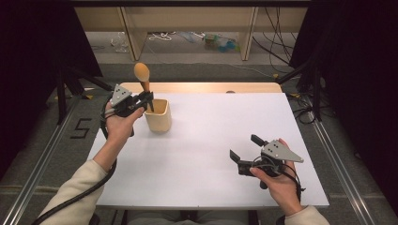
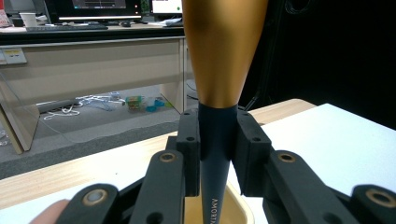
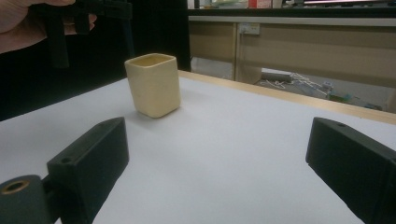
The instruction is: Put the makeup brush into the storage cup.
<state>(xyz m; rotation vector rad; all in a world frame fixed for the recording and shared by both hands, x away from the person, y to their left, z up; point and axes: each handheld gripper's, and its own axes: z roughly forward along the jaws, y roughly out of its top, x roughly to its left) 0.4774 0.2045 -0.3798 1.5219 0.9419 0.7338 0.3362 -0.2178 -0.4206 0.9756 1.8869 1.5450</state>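
A left hand-held gripper (image 1: pixel 146 100) clamps the dark handle of a spoon (image 1: pixel 142 74) above a cream cup (image 1: pixel 158 115) at the far left of the white counter (image 1: pixel 220 140). The spoon stands upright, its wooden bowl at the top and the handle's lower end pointing down into the cup's mouth, a pose that suits standing the utensil in the cup or drawing it straight out; which of the 2 cannot be told.

In the left gripper view the 2 jaws press on either side of the handle (image 2: pixel 215 140), just under the point where dark handle meets golden wood (image 2: pixel 223 51). Gripping at that narrow neck leaves the lower handle free to pass the cup's rim (image 2: pixel 243 205) without the jaws fouling it.

The right hand-held gripper (image 1: pixel 244 150) rests low over the near right of the counter, well apart from the cup, jaws wide and holding nothing. The right gripper view looks between its 2 jaws across bare counter to the cup (image 3: pixel 153 84), which stands upright and unsupported. Judged from this, the right hand is waiting, placed clear so the left has room to work, and could steady the cup if it tips.
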